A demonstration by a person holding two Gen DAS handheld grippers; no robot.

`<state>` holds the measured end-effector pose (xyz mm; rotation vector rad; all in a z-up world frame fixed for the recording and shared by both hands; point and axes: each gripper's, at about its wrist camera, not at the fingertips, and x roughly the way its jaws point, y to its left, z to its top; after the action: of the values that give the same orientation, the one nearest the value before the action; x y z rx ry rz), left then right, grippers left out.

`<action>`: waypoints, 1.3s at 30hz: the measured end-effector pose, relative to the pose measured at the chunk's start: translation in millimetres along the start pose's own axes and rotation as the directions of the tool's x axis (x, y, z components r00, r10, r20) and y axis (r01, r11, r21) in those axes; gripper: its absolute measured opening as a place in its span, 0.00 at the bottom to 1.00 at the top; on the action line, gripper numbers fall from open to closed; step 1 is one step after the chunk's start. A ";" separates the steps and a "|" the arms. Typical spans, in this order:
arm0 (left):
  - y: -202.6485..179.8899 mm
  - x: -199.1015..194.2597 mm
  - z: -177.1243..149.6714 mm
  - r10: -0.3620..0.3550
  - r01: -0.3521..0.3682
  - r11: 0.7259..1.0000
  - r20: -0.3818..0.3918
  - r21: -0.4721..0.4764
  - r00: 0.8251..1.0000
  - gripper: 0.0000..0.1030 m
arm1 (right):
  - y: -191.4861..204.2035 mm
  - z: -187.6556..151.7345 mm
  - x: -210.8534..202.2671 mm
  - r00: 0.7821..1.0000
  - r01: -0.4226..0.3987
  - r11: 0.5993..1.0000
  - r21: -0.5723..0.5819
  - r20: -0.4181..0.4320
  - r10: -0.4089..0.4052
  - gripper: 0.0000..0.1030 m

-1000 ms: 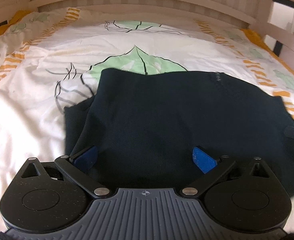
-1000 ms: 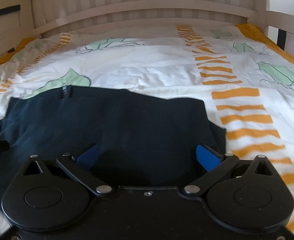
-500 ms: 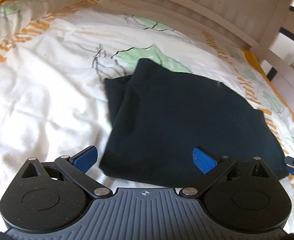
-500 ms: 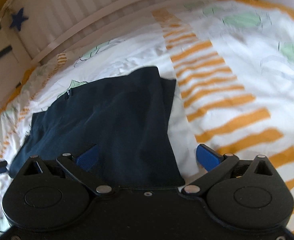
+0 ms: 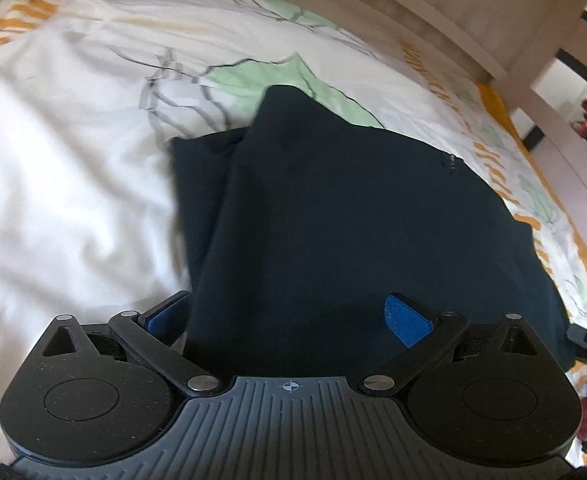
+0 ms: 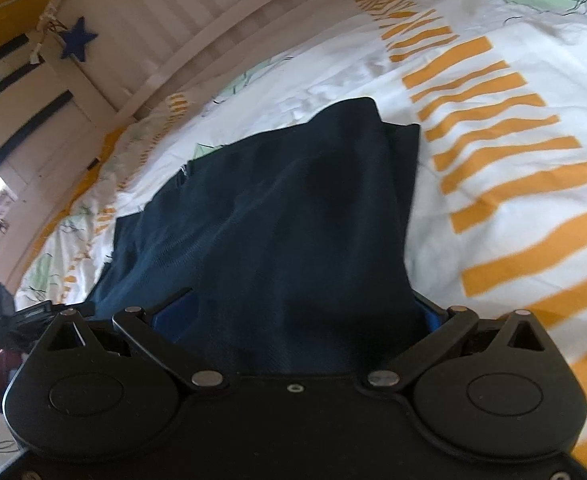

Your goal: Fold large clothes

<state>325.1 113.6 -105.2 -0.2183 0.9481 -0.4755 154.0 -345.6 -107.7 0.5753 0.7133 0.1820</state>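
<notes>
Dark garment [image 5: 353, 216] on patterned duvet [image 5: 65, 184]

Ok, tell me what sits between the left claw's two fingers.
Dark navy garment, near edge filling the gap of the open left claw, seen in the left wrist view.

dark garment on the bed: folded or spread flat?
Folded: the dark garment shows a second layer edge sticking out at its left side.

Navy garment [image 5: 353, 220]; white duvet [image 6: 513, 184], orange stripes, green leaves.
</notes>
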 end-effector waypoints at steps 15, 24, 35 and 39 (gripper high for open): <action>-5.9 11.4 11.1 -0.034 0.036 0.996 0.023 -0.083 0.999 0.52 | -5.0 15.6 14.8 0.997 -0.075 0.996 0.050 0.028 0.074 0.91; -9.1 -43.9 8.4 -0.165 0.183 0.962 0.107 -0.203 0.981 0.18 | 26.4 25.1 -9.0 0.999 -0.007 0.997 0.081 0.033 0.004 0.27; -24.9 -131.5 -63.7 -0.293 0.304 0.926 0.082 -0.225 0.953 0.17 | 48.3 -4.0 -103.5 0.999 -0.028 0.991 0.132 -0.024 0.031 0.21; -13.0 -145.8 -100.9 -0.300 0.302 0.917 0.047 -0.260 0.953 0.18 | 44.8 -31.0 -126.4 0.993 -0.002 0.991 0.132 -0.117 0.018 0.21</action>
<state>167.0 175.1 -51.9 -0.6148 0.9754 -0.6303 40.4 -338.8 -30.2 0.6985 0.8417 0.1802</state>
